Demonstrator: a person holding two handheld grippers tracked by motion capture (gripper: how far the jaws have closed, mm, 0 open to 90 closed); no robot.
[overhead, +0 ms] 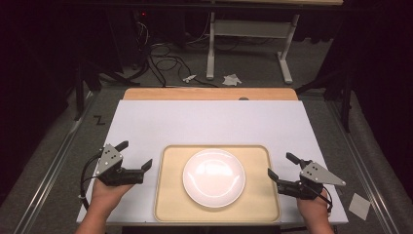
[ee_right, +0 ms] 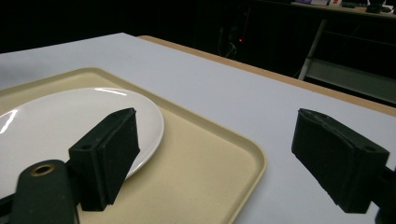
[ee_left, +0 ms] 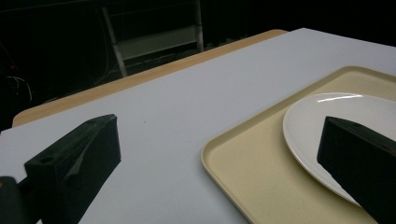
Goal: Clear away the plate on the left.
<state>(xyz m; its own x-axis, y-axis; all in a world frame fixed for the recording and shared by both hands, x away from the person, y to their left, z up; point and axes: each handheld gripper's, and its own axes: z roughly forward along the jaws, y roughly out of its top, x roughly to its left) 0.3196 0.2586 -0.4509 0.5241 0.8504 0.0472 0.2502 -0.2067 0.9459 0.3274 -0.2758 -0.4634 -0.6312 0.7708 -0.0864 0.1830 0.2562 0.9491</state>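
Plate [overhead: 214, 177] sits mid-tray [overhead: 168, 204]; left claw [overhead: 135, 154] and right claw [overhead: 282, 165] flank it, wide open, empty.

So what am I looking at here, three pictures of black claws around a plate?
No robot here: a person holds a hand-operated two-jaw tool in each hand. The high view looks down from above: the left gripper and right gripper flank a beige tray bearing an empty white plate, all on a white table. The other two pictures come from cameras riding on the grippers, each looking along its own black jaws toward the tray and plate. Both grippers are open and hold nothing.
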